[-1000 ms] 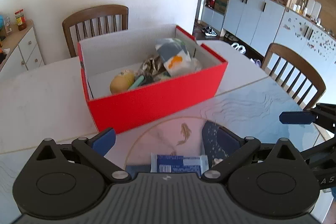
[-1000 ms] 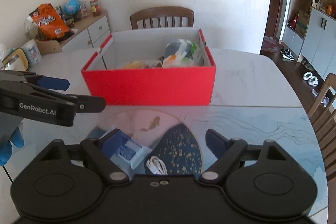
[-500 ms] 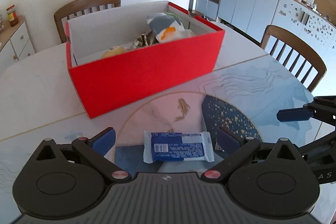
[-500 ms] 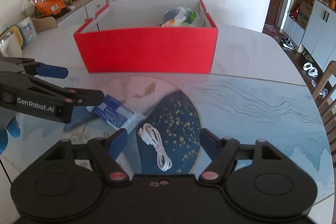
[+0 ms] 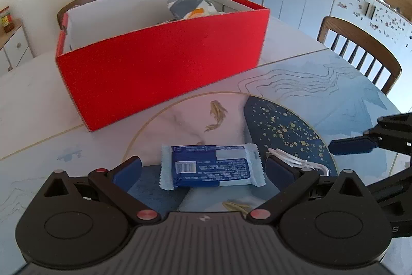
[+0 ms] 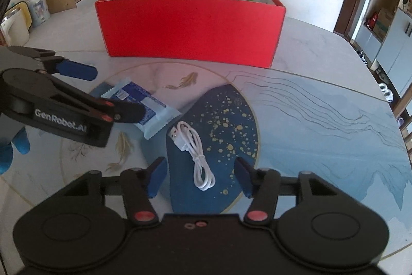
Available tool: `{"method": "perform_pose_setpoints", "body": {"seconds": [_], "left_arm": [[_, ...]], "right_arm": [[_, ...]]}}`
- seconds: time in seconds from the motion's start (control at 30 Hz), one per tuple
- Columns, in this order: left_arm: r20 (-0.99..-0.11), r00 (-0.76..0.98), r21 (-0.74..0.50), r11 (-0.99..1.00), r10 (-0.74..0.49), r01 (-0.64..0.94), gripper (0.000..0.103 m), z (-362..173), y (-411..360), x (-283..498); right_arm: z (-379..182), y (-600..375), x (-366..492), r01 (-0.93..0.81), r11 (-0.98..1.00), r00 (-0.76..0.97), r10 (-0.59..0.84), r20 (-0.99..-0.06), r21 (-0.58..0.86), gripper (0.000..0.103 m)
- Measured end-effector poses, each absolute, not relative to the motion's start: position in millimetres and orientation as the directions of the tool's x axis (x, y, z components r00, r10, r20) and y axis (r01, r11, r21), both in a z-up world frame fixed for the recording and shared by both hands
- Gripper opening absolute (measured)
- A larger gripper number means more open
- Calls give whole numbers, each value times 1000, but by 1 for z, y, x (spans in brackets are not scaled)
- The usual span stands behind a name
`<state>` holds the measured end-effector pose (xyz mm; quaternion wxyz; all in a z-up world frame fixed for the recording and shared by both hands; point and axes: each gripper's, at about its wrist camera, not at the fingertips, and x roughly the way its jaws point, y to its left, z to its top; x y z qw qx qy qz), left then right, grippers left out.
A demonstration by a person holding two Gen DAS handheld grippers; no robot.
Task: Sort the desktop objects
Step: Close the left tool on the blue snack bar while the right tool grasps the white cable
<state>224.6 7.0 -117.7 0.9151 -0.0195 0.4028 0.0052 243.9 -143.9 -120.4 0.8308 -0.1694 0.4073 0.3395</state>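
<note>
**Both grippers low over their targets, nothing gripped**

Blue snack packet [image 5: 209, 166] lies flat on the table [image 6: 322, 105], between the left gripper [image 5: 203, 169] fingers; jaws apart, pads clear of the wrapper. White USB cable [image 6: 195, 151], coiled, lies just right of the packet on the dark-blue patch. Right gripper [image 6: 198, 175] straddles the cable's near end, jaws closing, pads not on it. Both grippers pitch steeply down toward the table. Red box [image 5: 159, 63] stands behind with items inside. Blue-gloved hand [image 6: 15, 146] shows at the left gripper.
</note>
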Motion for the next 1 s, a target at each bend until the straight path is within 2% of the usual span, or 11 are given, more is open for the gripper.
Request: {"method": "perform_pose_setpoints", "body": {"seconds": [0.5, 0.87, 1.0], "left_arm": [[-725, 688, -22, 1000, -27, 16, 103, -136, -4, 229], [-723, 689, -69, 998, -41, -13, 103, -145, 10, 235], [-702, 709, -74, 997, -64, 16, 103, -144, 13, 232]], "right_arm": [[-135, -137, 247, -720, 693, 442, 432, -786, -24, 44], [-136, -137, 258, -742, 670, 421, 485, -767, 17, 45], [-135, -142, 261, -747, 665, 417, 489, -766, 18, 36]]}}
